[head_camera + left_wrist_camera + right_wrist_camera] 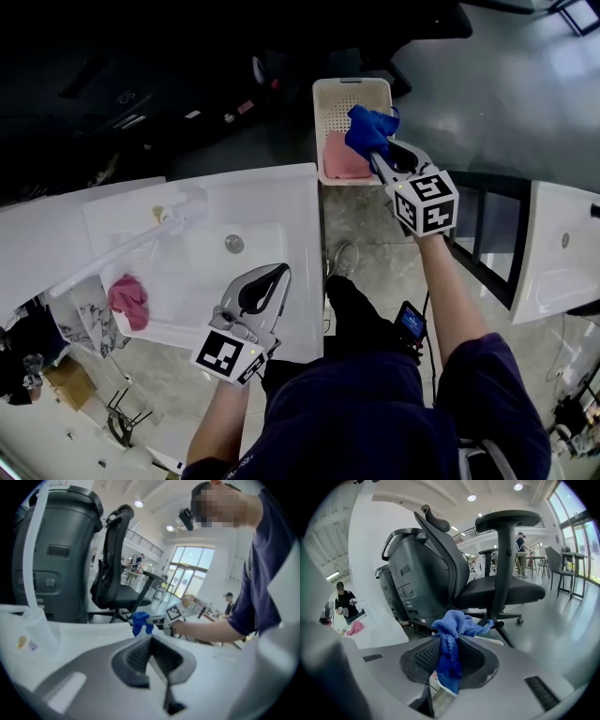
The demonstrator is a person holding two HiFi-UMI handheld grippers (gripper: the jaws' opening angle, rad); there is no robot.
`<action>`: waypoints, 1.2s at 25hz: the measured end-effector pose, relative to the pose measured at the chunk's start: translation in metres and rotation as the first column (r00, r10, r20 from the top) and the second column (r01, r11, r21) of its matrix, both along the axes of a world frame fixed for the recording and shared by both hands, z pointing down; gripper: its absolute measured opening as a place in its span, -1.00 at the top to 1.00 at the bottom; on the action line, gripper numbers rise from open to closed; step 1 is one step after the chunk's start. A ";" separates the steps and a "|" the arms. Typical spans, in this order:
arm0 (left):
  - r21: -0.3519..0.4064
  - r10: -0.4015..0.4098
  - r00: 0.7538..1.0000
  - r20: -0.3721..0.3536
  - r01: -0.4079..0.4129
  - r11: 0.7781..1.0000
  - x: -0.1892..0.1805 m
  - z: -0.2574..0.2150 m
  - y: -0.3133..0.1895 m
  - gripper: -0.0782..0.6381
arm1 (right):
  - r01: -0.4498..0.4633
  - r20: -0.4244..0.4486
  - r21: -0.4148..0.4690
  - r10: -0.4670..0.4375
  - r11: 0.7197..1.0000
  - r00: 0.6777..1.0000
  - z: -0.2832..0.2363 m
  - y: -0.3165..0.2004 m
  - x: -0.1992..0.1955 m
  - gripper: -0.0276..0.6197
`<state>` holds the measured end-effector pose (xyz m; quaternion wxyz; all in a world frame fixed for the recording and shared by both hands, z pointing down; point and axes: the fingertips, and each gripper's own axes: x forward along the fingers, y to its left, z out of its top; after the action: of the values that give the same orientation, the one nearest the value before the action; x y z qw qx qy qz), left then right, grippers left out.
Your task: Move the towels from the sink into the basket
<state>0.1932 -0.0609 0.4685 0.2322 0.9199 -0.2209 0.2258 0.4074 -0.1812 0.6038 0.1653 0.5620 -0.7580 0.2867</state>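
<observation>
Right gripper (376, 156), fingers clenched on blue towel (368, 129), hangs above the basket (320, 120), toward its far right corner. One pink towel (343, 159) is already inside the basket, on the near side. A second pink towel (128, 300) is well apart from the basket, in the sink (202, 267). Left gripper (278, 272) is well apart from the basket, fingers pressed together with nothing between them.

Step looks like the drop. Bring the blue towel toward the basket's middle and below its rim before letting go, because part of it sits close to the right wall and could drape over. The cloth may cling to the pads, so open wide.
</observation>
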 end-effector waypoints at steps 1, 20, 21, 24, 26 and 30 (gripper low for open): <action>0.000 -0.001 1.000 0.001 0.001 1.000 -0.001 0.000 0.000 0.77 | -0.002 -0.007 -0.004 0.002 1.000 1.000 0.002 -0.001 0.001 0.66; -0.012 0.003 1.000 0.023 -0.003 1.000 -0.006 0.003 0.005 0.77 | -0.045 -0.011 -0.043 0.045 0.998 0.999 0.027 -0.003 0.012 0.56; -0.010 0.004 1.000 0.021 -0.004 1.000 -0.005 0.003 0.005 0.77 | -0.047 -0.011 -0.041 0.047 0.998 0.999 0.026 -0.003 0.013 0.56; -0.007 0.009 1.000 0.019 -0.009 1.000 -0.003 0.001 0.005 0.77 | -0.054 -0.011 -0.035 0.054 0.998 0.998 0.023 -0.001 0.016 0.57; -0.005 0.014 1.000 0.018 -0.014 1.000 -0.001 -0.001 0.005 0.77 | -0.061 -0.008 -0.034 0.061 0.998 0.998 0.020 0.002 0.019 0.57; 0.008 0.024 1.000 0.014 -0.024 1.000 0.001 -0.006 0.007 0.77 | -0.076 -0.002 -0.029 0.076 0.997 0.997 0.015 0.010 0.021 0.60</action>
<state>0.1941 -0.0536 0.4623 0.2243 0.9218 -0.2125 0.2342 0.4287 -0.1710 0.6185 0.1630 0.5879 -0.7318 0.3036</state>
